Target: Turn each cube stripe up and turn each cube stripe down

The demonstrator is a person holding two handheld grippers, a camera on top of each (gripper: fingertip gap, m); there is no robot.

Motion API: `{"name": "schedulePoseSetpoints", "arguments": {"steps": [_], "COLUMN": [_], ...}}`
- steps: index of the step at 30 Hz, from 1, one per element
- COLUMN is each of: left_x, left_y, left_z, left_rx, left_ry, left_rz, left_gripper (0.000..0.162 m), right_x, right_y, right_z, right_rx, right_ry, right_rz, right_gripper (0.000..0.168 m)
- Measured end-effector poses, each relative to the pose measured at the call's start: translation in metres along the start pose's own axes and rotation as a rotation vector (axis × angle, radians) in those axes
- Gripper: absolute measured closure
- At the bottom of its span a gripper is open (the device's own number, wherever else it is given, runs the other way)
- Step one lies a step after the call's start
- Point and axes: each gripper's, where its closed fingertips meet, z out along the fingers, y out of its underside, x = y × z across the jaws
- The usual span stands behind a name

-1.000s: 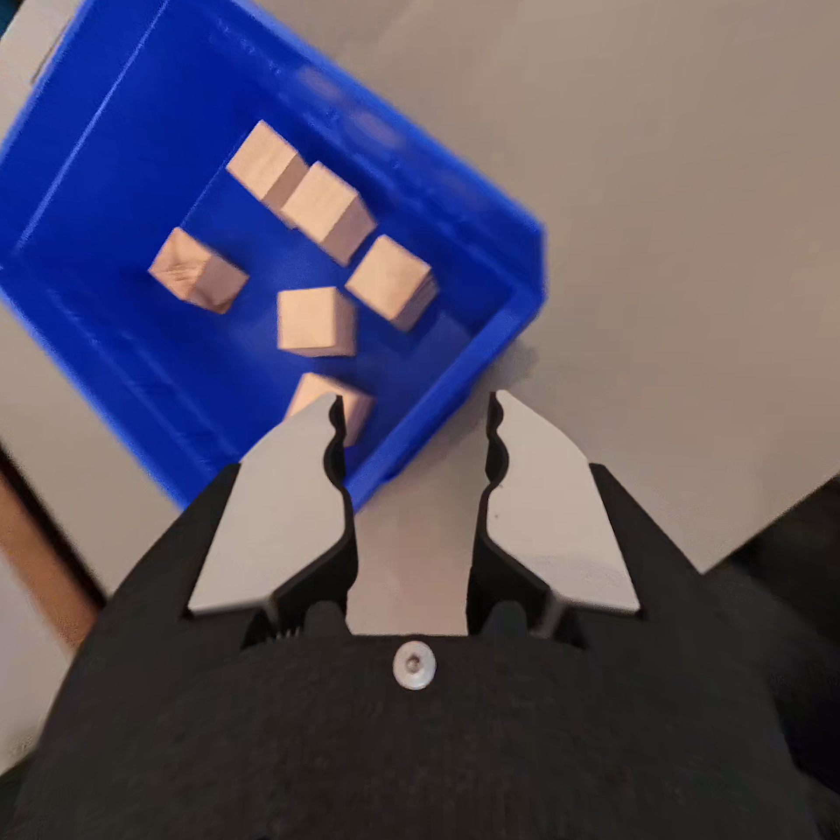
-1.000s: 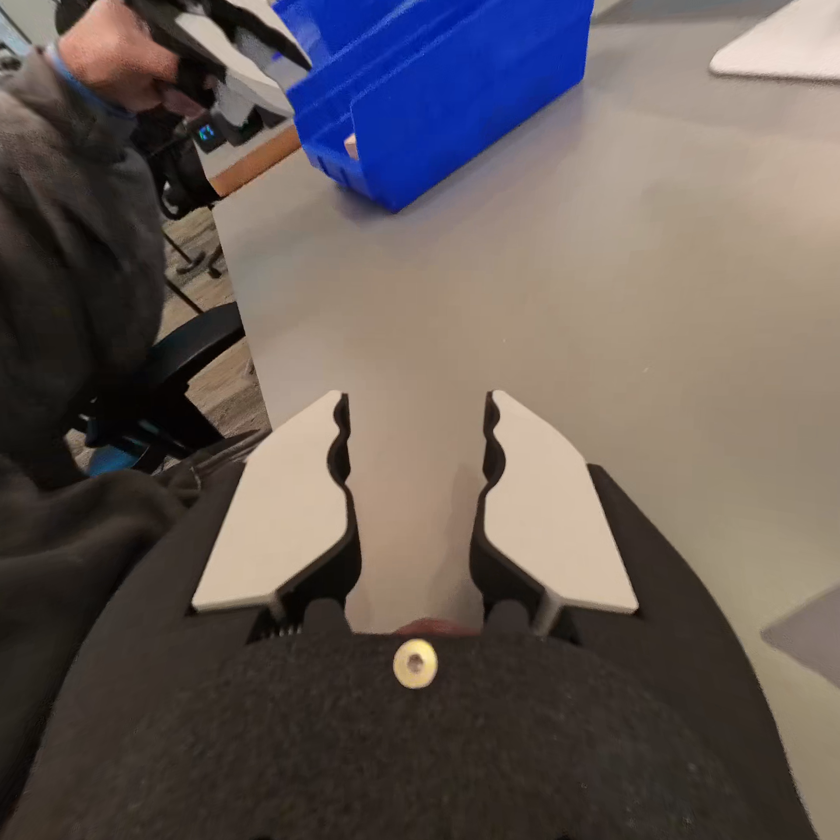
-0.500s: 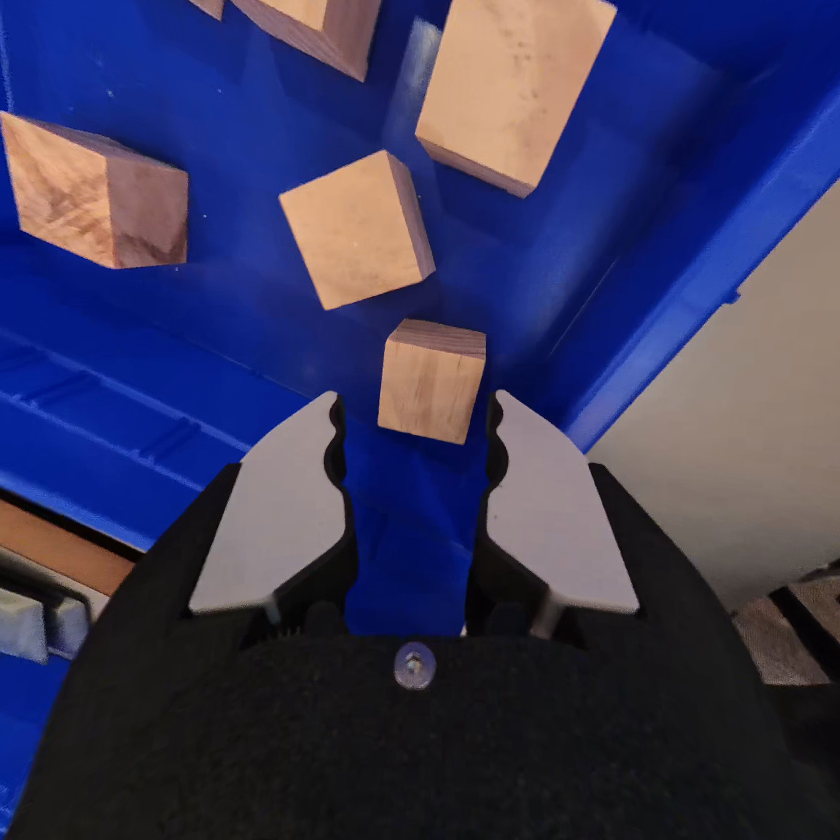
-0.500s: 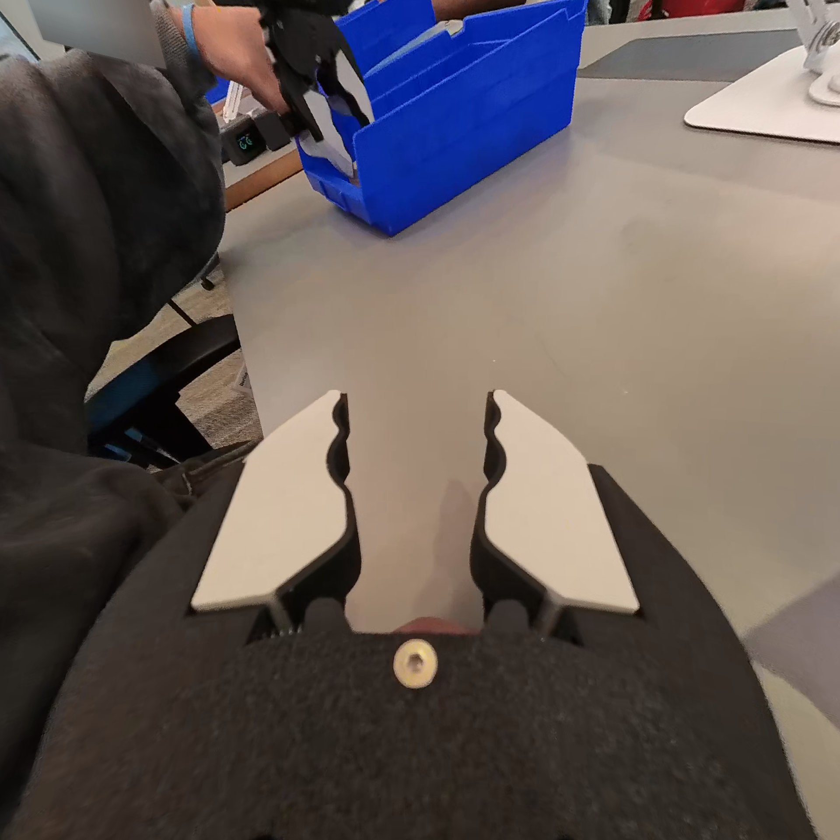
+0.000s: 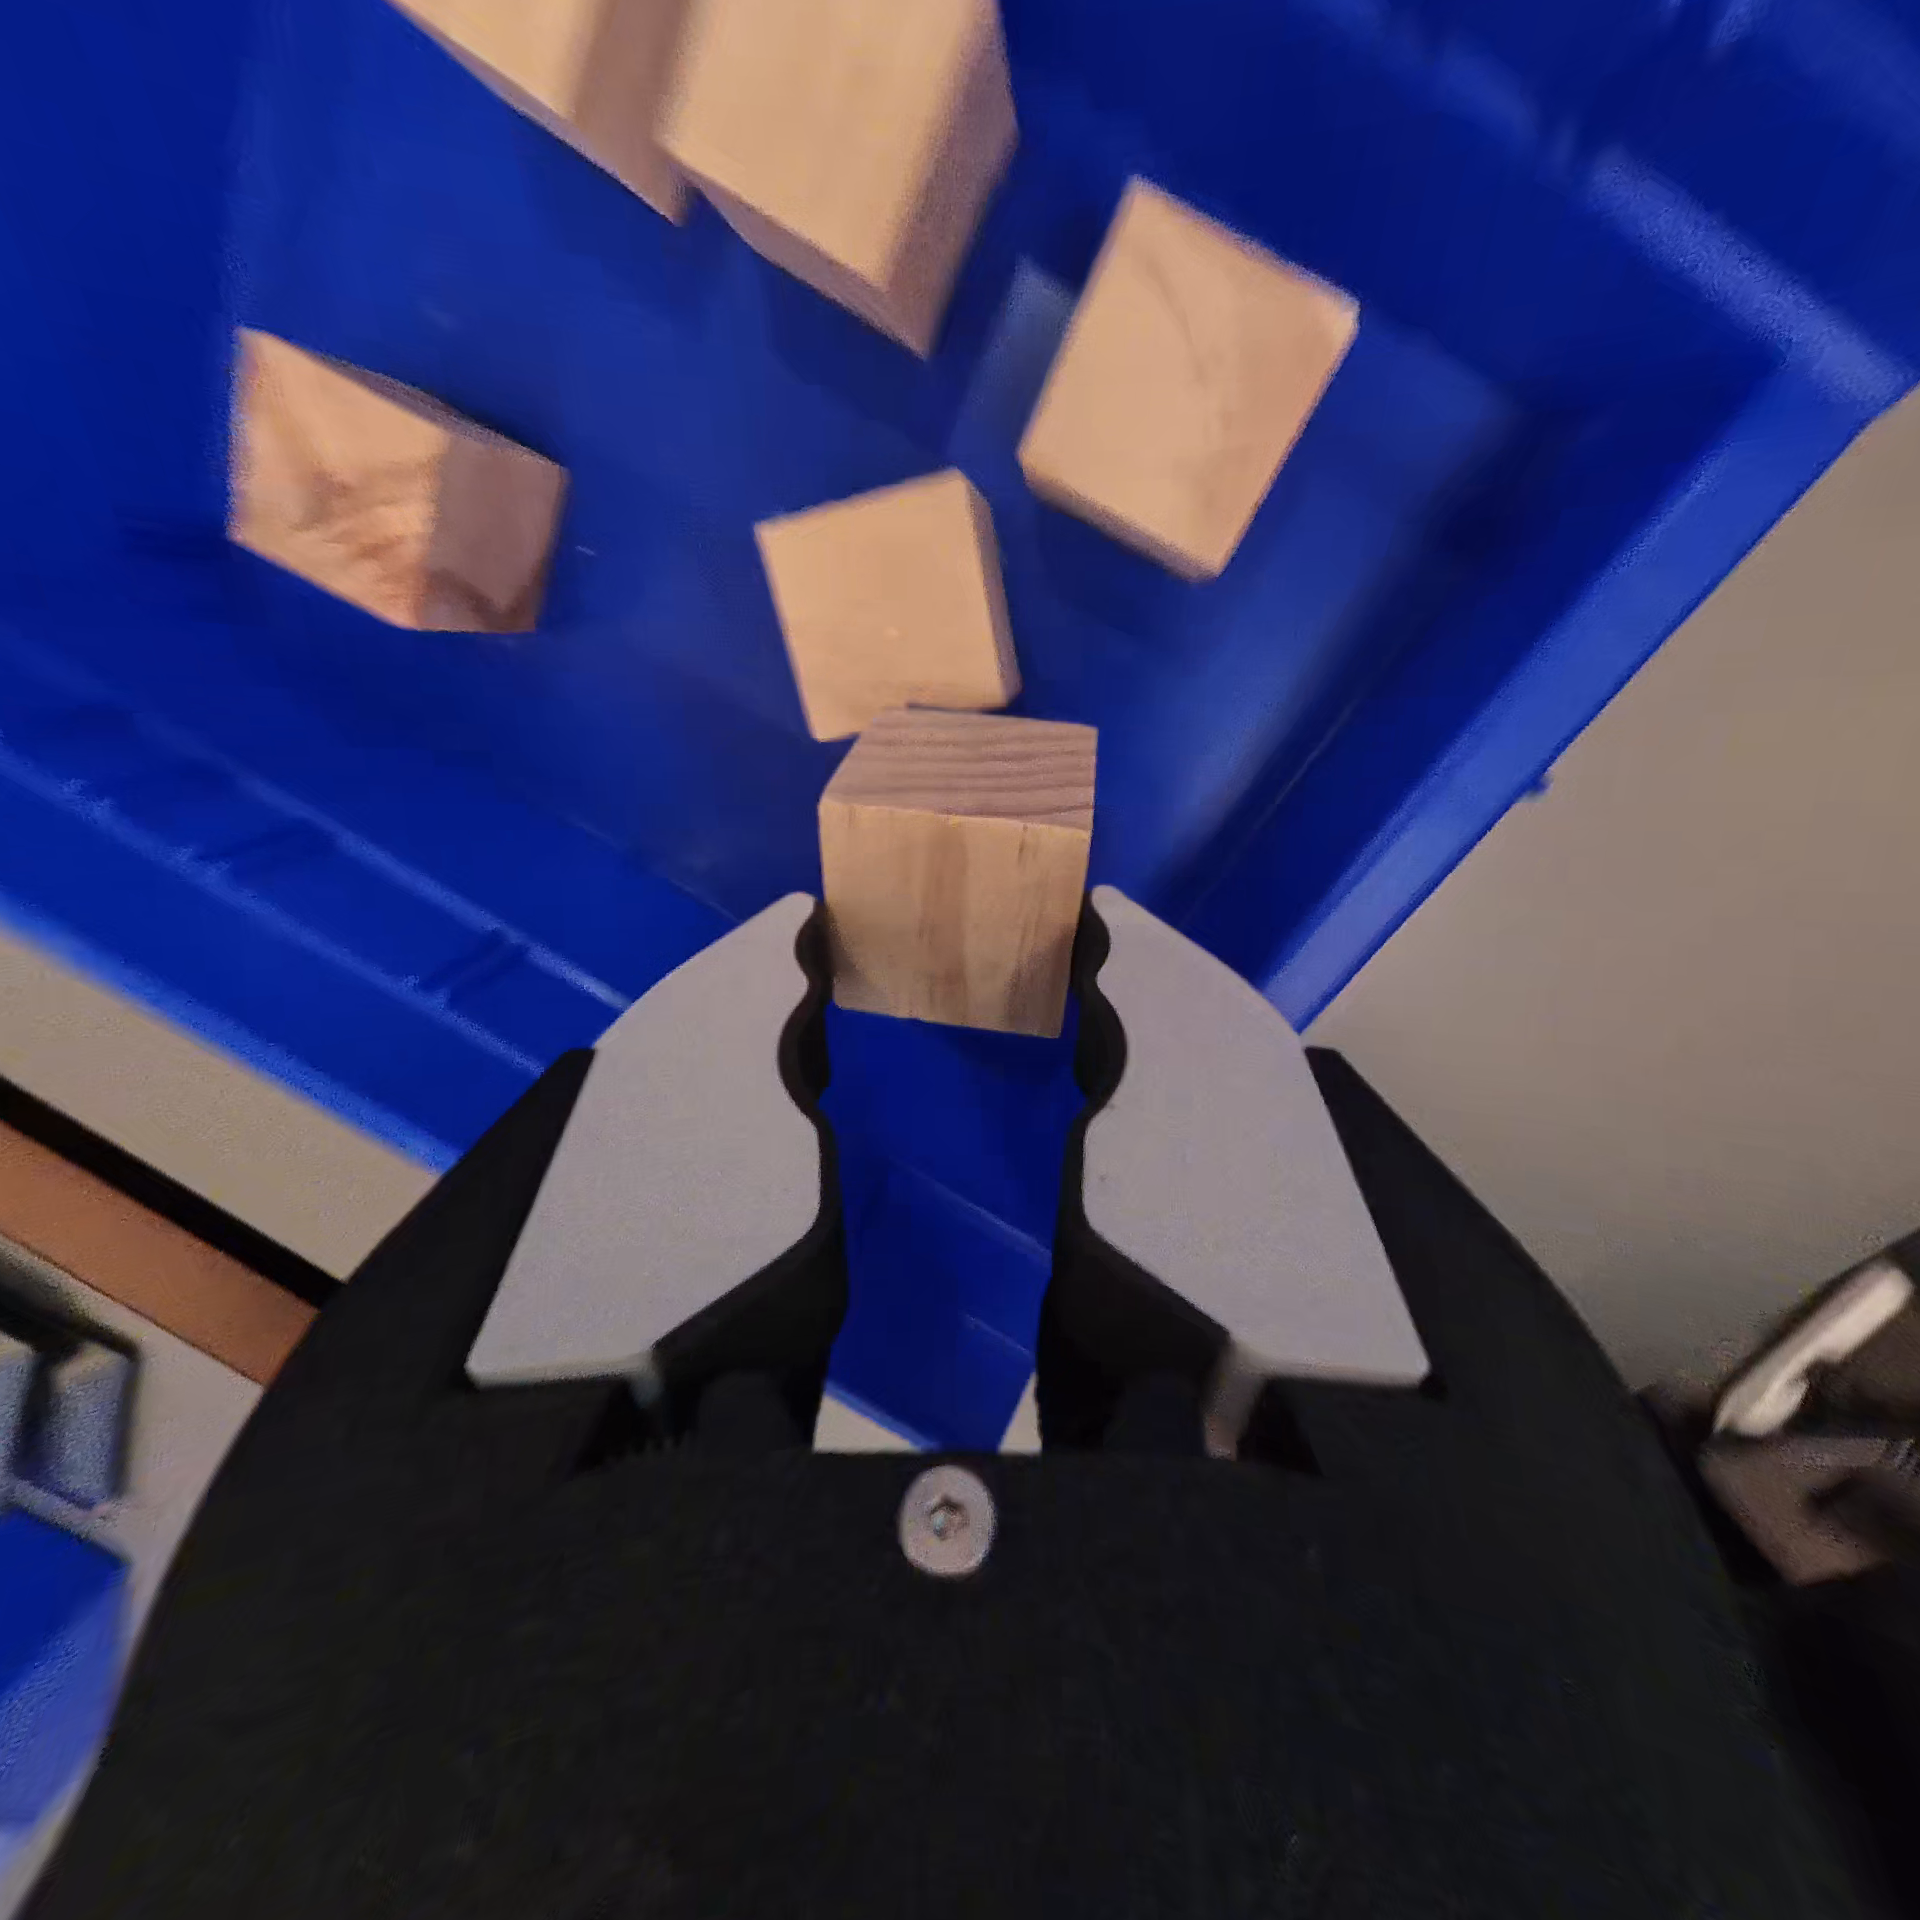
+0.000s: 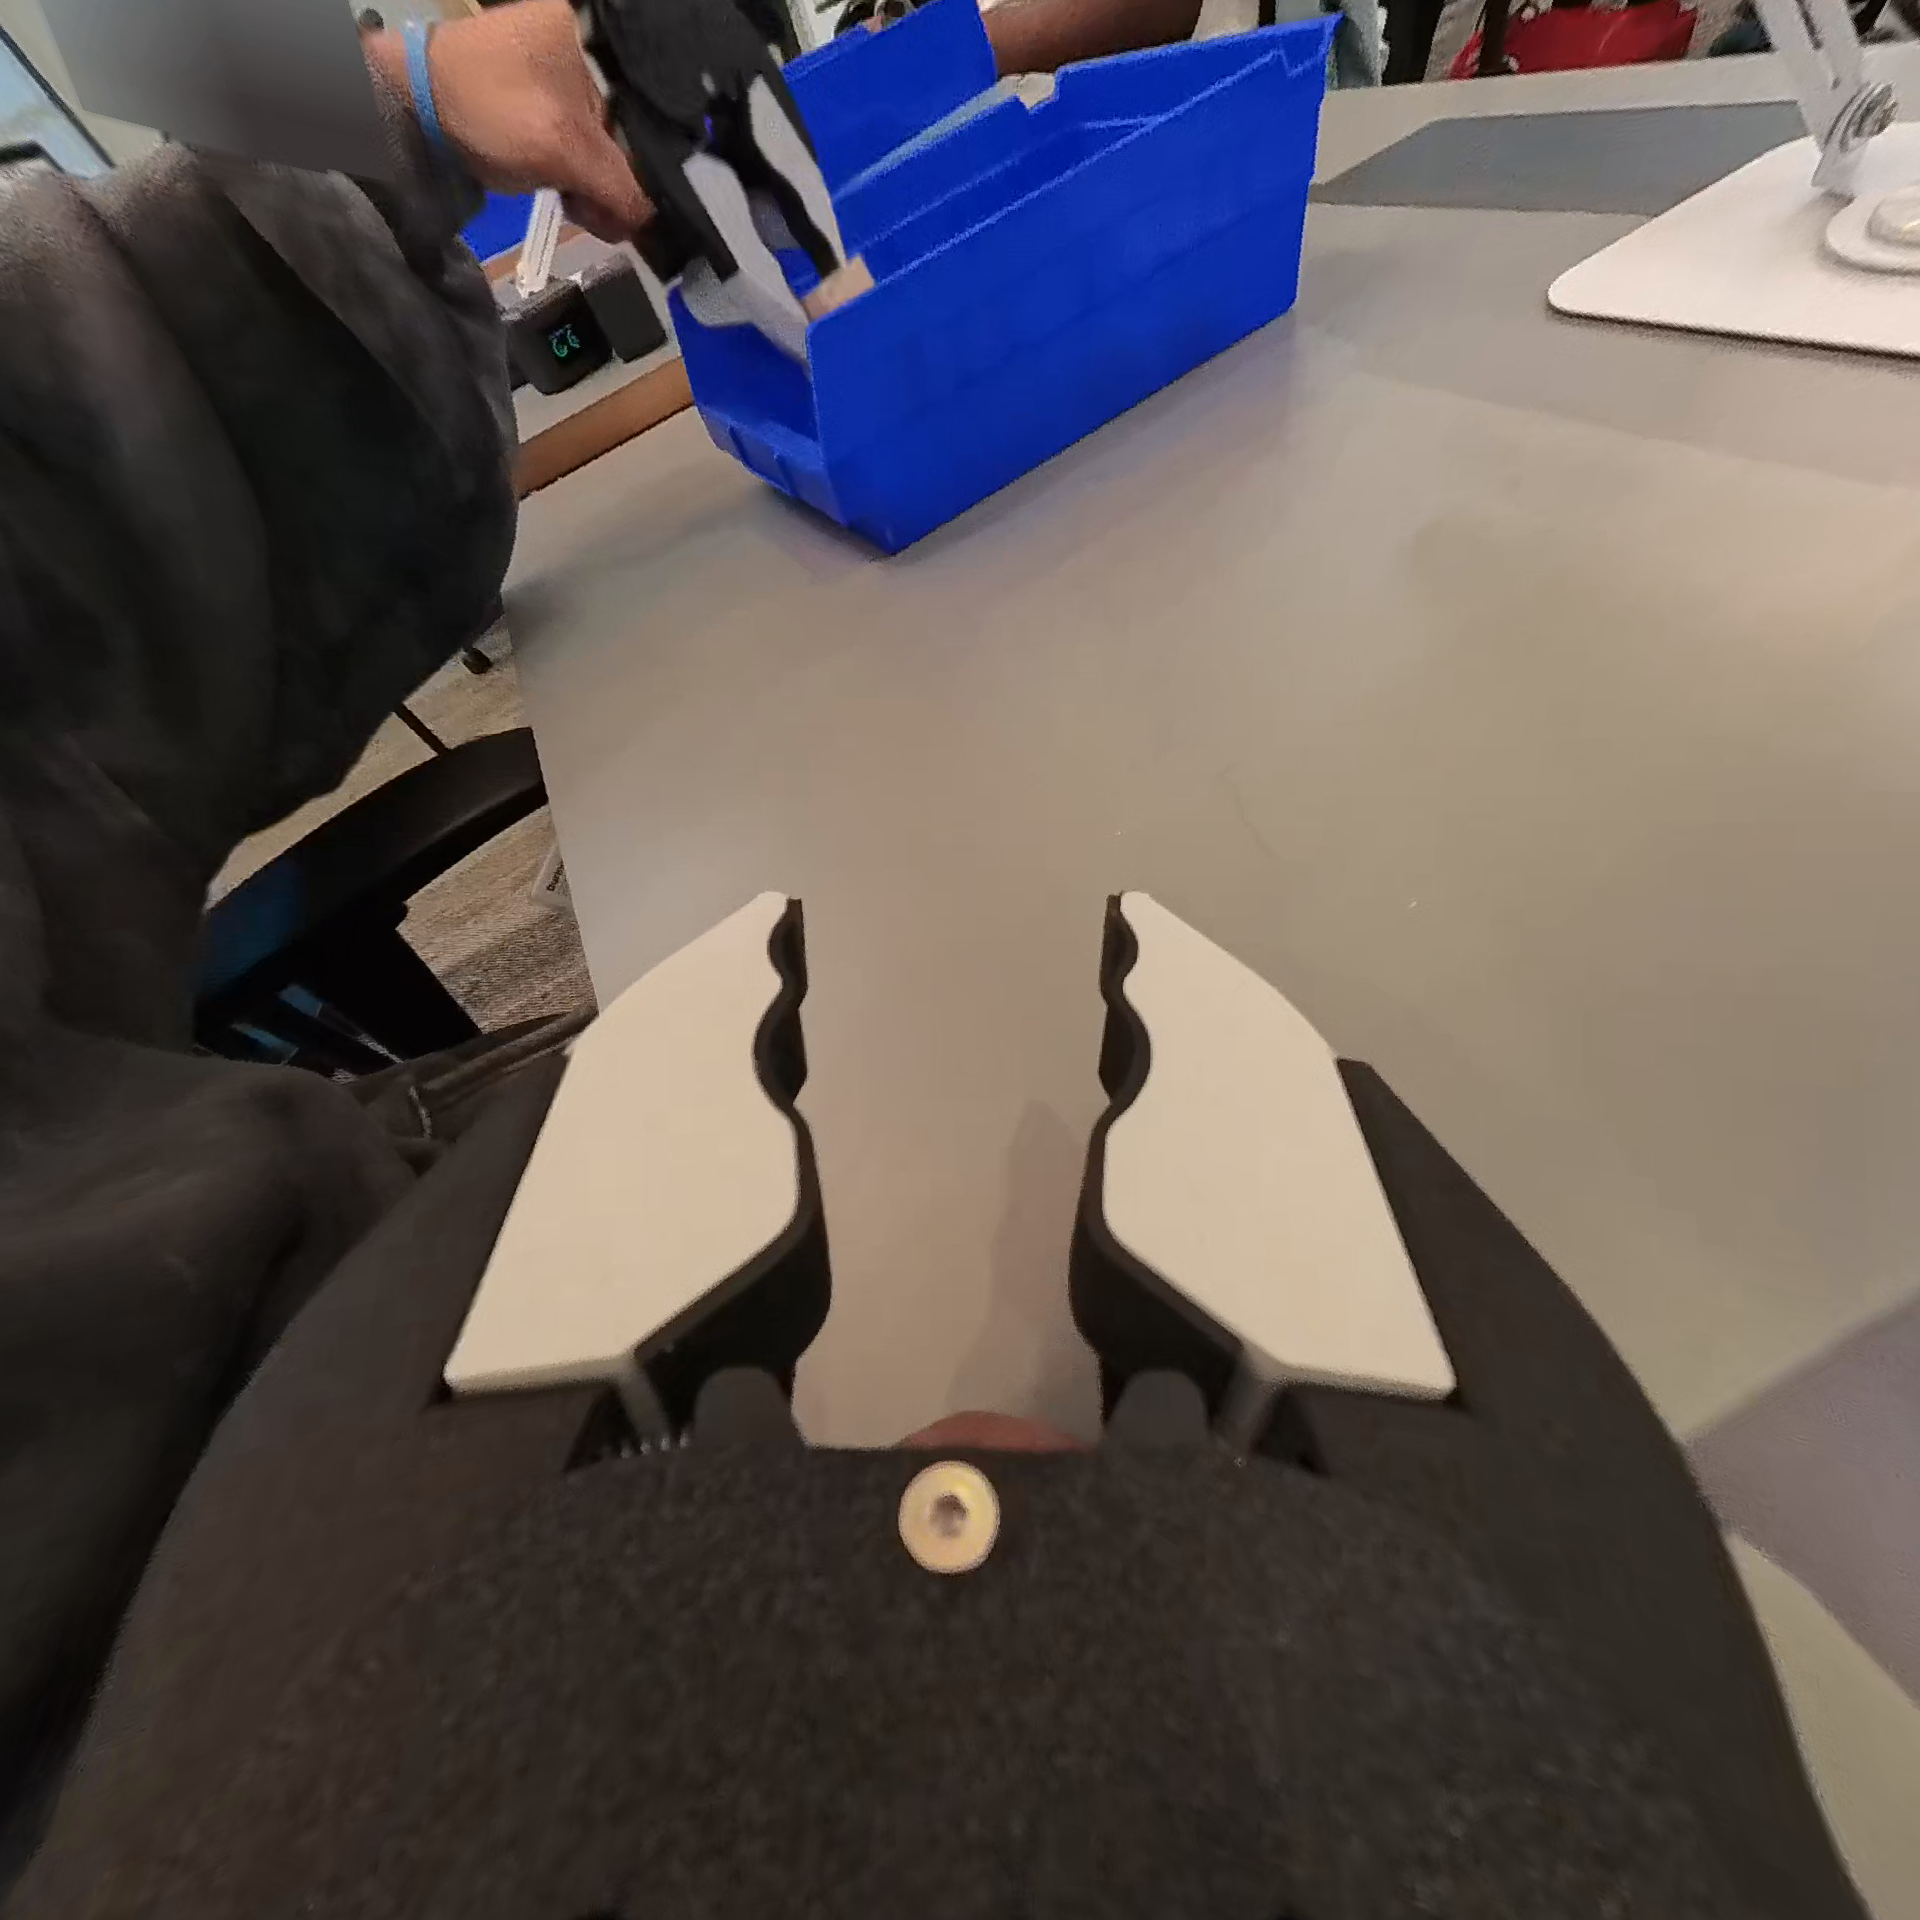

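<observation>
Wooden cube [image 5: 956, 894] pinched at tips of left tongs [image 5: 951, 966], above blue bin [image 5: 1558, 727], likely lifted for turning. Right tongs [image 6: 951, 966] gaping, idle over grey bench [image 6: 1351, 675].

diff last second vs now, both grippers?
The left gripper dropped into the blue bin, closed on the nearest wooden cube and now holds it above the bin floor. The right gripper stayed open over the grey table; five other cubes remain in the bin.
</observation>
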Motion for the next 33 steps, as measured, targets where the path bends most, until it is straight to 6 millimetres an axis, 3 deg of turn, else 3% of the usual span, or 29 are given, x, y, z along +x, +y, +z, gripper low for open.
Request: {"name": "schedulePoseSetpoints", "arguments": {"steps": [4,9,15,19,25,33], "left_x": [0.015,0.074,0.150,0.179,0.210,0.224], "left_y": [-0.045,-0.119,-0.203,-0.245,-0.276,-0.278], "left_z": [-0.039,-0.078,-0.098,-0.101,-0.085,-0.071], "left_rx": [0.261,0.577,0.797,0.819,0.776,0.733], "left_ry": [0.050,0.309,0.844,1.108,1.191,1.134], "left_rz": [-0.181,-0.338,-0.471,-0.541,-0.578,-0.550], "left_gripper": [0.119,0.119,0.119,0.119,0.119,0.119], "right_x": [0.005,0.011,0.012,0.016,0.035,0.041], "right_y": [-0.004,-0.010,-0.040,-0.079,-0.119,-0.118], "right_z": [-0.003,-0.001,0.007,0.014,0.043,0.070], "right_rx": [0.024,0.049,0.113,0.189,0.211,0.115], "right_ry": [0.026,0.019,-0.053,-0.100,-0.220,-0.356], "right_rz": [-0.031,0.008,0.118,0.195,0.439,0.688], "right_gripper": [0.114,0.111,0.108,0.103,0.101,0.099]}}
